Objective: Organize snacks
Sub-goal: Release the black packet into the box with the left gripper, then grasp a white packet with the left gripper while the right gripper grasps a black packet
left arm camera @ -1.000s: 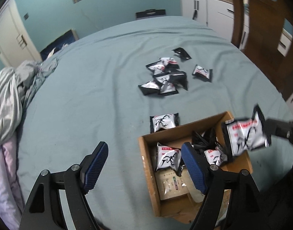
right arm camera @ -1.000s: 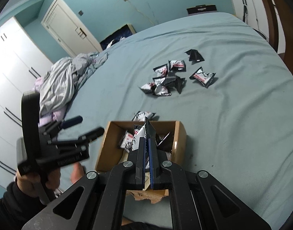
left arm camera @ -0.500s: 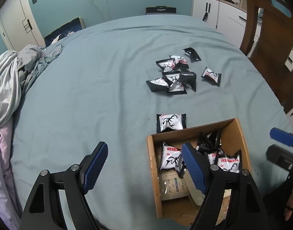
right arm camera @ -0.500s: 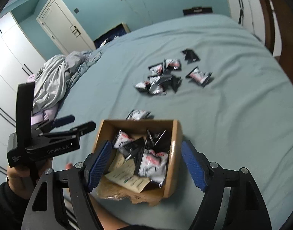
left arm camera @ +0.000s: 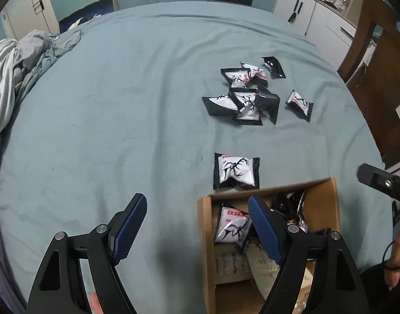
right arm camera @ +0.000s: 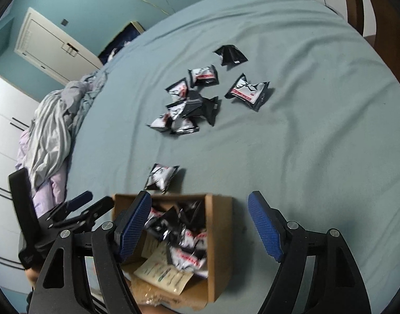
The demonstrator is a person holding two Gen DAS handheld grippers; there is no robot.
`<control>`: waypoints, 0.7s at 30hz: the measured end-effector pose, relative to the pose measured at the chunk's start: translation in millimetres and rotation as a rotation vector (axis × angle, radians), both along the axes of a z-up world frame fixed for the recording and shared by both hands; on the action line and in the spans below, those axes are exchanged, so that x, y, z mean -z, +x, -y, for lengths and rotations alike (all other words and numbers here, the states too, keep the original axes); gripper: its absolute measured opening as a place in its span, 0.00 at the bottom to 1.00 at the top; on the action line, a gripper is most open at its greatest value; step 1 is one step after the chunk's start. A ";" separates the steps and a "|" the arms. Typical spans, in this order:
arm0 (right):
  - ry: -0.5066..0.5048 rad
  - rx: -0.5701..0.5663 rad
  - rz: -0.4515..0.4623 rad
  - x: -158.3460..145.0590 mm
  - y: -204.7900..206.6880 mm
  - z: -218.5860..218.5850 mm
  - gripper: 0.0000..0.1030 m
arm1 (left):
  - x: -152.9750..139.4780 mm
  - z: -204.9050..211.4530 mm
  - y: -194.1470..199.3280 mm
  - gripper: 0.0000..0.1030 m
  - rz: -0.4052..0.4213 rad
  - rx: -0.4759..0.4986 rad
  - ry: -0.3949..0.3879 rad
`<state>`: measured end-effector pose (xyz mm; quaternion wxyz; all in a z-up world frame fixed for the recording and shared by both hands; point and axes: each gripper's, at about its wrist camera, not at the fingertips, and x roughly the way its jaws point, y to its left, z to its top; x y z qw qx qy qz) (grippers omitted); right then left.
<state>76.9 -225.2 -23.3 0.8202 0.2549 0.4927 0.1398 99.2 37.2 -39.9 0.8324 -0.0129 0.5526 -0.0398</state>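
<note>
Left wrist view: the left tool (left arm camera: 197,231) hangs released over the near edge of a bed (left arm camera: 121,104) covered in a teal sheet, nothing between its blue pads (left arm camera: 130,226). One pad overlaps the cardboard box (left arm camera: 205,235), which holds several black-and-white snack packets (left arm camera: 231,229) on top of paper sachets. A single packet (left arm camera: 236,171) lies just beyond the box's far wall. Farther off, a loose pile of packets (left arm camera: 245,96) sits well apart from the box. Crumpled bedding (left arm camera: 14,60) lies at the bed's left side; a wooden chair (left arm camera: 383,78) stands at the right. In the right wrist view, the right tool (right arm camera: 200,229) has just been opening and is empty, released above the box's right wall (right arm camera: 222,235).
</note>
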 end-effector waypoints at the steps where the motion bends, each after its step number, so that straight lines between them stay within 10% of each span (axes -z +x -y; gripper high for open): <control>1: -0.007 0.003 -0.007 0.3 7.3 0.4 0.74 | 1.3 1.3 3.0 0.78 -0.005 0.002 -0.002; 21: -0.117 0.043 -0.034 15.2 92.1 3.6 0.74 | 44.6 37.1 83.1 0.78 -0.220 0.100 -0.113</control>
